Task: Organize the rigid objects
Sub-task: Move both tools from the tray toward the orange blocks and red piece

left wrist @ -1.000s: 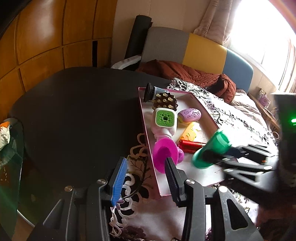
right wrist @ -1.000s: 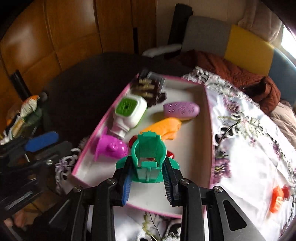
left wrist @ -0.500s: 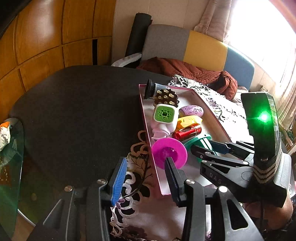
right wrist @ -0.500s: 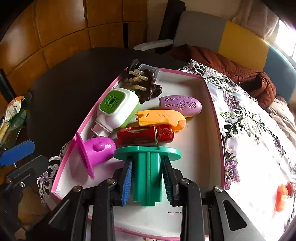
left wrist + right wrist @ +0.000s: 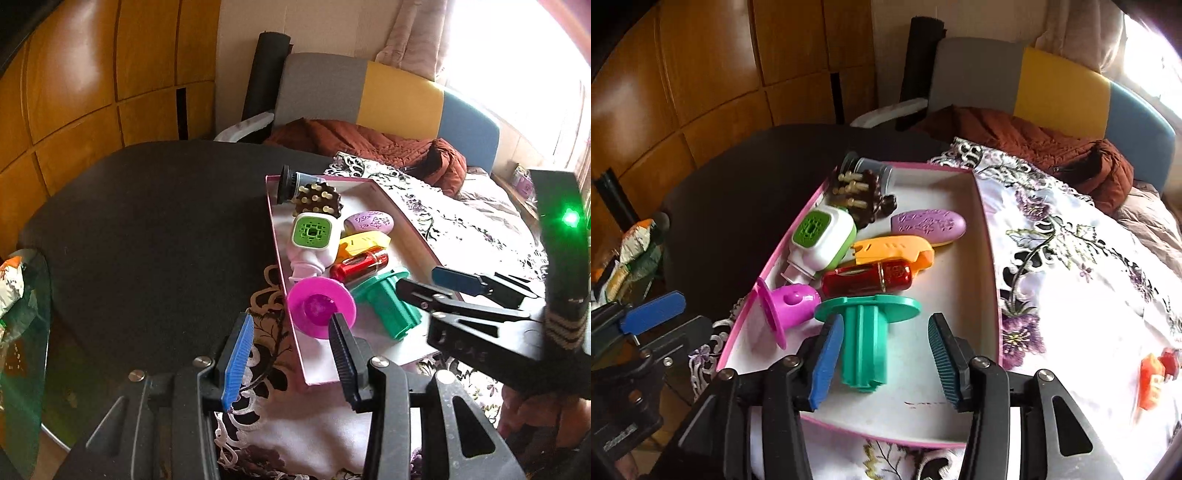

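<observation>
While my right gripper [image 5: 884, 360] stands wide around the green spool [image 5: 866, 341], its pads are clear of the plastic on both sides, so the piece rests on its own on the floor of the pink-rimmed tray [image 5: 988, 258]. It lies at the near end of a row, its flange close against the red bottle [image 5: 868, 279] and just beside the magenta cup [image 5: 786, 308]. Further along sit the orange clip [image 5: 892, 249], the purple oval [image 5: 929, 225], the white and green dispenser [image 5: 822, 242], the brown studded massager [image 5: 862, 197] and a dark capped jar [image 5: 873, 170] at the far end.

My left gripper [image 5: 291, 354] is also wide apart and holds nothing; it hovers over the lace cloth [image 5: 266, 332] at the tray's near corner.

Judging by this, most of the sorting looks done: eight pieces are in the tray. What seems left is the small orange and red toy [image 5: 1156, 374] out on the floral cloth [image 5: 1071, 277], well apart from the tray.

That toy is smeared at the lens edge, so I cannot say what it is or whether it is one piece or two. The jar is half hidden behind the massager. Whether the spool's flange truly touches the bottle I cannot tell.
</observation>
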A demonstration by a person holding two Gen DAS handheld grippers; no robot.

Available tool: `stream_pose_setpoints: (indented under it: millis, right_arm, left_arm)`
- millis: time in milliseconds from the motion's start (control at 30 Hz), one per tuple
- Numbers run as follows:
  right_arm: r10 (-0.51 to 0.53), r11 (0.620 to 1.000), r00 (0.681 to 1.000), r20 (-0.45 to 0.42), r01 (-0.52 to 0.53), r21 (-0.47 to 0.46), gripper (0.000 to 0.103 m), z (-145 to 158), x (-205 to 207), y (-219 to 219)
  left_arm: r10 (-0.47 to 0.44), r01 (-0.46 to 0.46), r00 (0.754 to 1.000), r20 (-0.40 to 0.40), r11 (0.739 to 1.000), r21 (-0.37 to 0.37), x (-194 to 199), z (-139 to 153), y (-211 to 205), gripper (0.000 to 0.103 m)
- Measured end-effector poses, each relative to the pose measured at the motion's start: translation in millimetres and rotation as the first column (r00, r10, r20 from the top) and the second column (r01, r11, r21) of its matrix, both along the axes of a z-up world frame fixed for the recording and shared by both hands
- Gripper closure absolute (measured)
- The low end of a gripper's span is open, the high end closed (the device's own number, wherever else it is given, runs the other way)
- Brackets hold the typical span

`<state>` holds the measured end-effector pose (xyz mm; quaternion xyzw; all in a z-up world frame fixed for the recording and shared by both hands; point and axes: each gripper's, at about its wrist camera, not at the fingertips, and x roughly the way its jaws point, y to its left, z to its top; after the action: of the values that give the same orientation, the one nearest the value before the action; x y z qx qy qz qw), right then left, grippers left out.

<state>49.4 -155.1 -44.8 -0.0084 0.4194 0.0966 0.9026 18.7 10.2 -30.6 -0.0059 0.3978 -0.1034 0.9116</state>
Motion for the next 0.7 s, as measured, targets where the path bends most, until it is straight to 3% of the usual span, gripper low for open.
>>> stream_pose_setpoints:
  millis: [67, 367, 700]
  right_arm:
    - [-0.004, 1.000, 1.000, 0.018, 0.004, 0.005, 0.044, 5.1, -4.6, -4.9]
    - [-0.073, 0.997, 0.994, 0.080, 0.071, 0.023, 0.031, 28.7, -19.9, -47.6]
    - [-0.265, 0.957, 0.958, 0.110, 0.275, -0.094, 0.021, 43.1, -24.2, -153.9]
  left_arm:
    - [-0.006, 0.006, 1.000, 0.005, 1.000, 0.004, -1.5, 1.4, -2.2, 0.060]
    - [-0.052, 0.052, 0.998, 0.029, 0.998, 0.019, -7.1, 9.8, -14.5, 0.060]
    - [-0.138, 0.136, 0.989, 0.049, 0.990, 0.048, -11.0, 19.5, -43.8, 0.060]
